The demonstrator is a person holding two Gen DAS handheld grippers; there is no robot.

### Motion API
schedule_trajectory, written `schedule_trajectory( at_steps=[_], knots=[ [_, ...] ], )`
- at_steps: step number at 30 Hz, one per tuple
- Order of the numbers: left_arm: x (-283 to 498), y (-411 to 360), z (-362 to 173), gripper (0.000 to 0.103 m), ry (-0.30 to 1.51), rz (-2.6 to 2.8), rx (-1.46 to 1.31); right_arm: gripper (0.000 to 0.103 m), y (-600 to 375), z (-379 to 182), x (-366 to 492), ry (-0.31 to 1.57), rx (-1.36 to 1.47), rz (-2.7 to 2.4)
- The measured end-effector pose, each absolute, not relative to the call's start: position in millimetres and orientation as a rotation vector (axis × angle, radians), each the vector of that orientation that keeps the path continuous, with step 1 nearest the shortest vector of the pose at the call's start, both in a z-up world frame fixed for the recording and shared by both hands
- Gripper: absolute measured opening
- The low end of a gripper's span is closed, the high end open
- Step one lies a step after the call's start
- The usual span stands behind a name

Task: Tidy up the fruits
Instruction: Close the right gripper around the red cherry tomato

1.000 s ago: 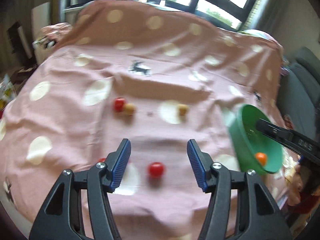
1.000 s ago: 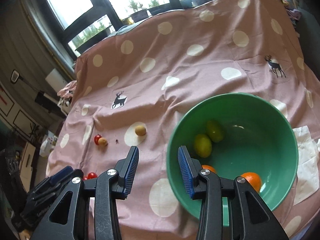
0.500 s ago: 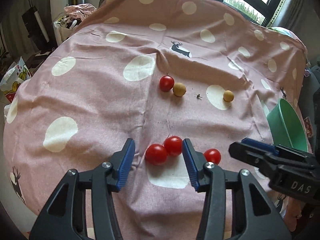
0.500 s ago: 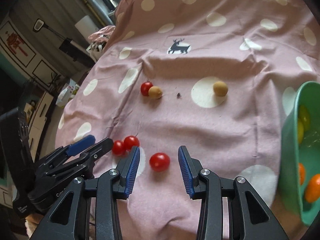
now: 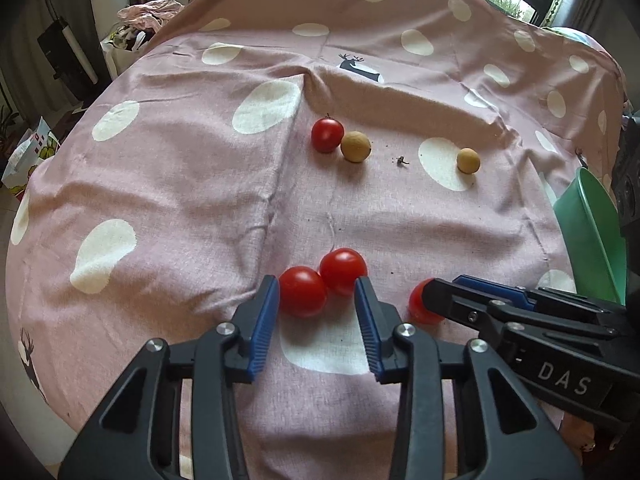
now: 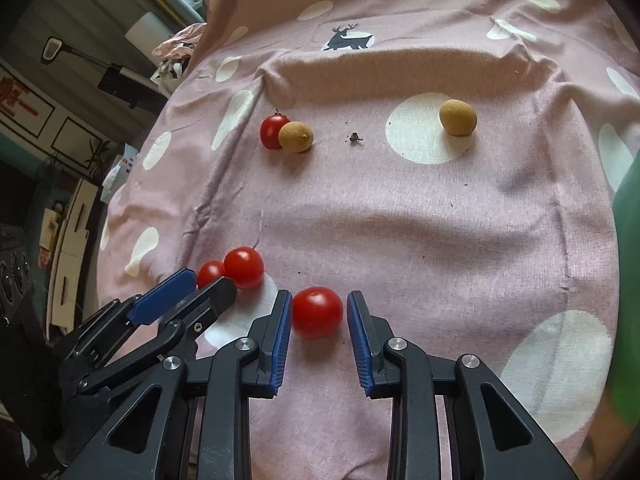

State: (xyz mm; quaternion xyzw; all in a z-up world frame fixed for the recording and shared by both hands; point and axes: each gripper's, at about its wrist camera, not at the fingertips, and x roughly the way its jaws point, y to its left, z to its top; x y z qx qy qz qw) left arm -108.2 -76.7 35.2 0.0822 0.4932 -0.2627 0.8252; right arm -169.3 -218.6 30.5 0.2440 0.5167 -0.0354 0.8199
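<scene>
left wrist: low, close, faces forward | right wrist: same | shared: tomatoes (image 5: 322,284)

Pink polka-dot cloth (image 5: 180,184) covering the table, fruit scattered on it
Three red tomatoes (image 5: 343,266) lie near the front, a fourth tomato (image 5: 327,134) touches a tan fruit (image 5: 355,146) farther back, another tan fruit (image 5: 468,160) sits apart; a green bowl (image 5: 592,224) stands at the right edge

A pink cotton cloth (image 5: 180,184) is dotted with cream spots and dark deer prints; glossy red round tomatoes (image 6: 317,312), matte tan round fruits (image 6: 458,117) and a green plastic bowl (image 5: 592,232) are seen.
</scene>
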Motion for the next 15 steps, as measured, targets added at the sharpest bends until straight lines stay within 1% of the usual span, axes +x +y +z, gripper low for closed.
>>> schedule_trajectory(
  at_steps=[9,15],
  knots=[
    [-107.2,-76.6,34.0,0.036,1.039,-0.558,0.189,0.031,-218.6,21.0,-166.5,1.137,0.558,-0.056],
    [-109.2,-79.9,28.4,0.036,1.056,-0.558,0.191,0.03,-222.9,25.0,-168.7,1.111,0.549,-0.095]
  ],
)
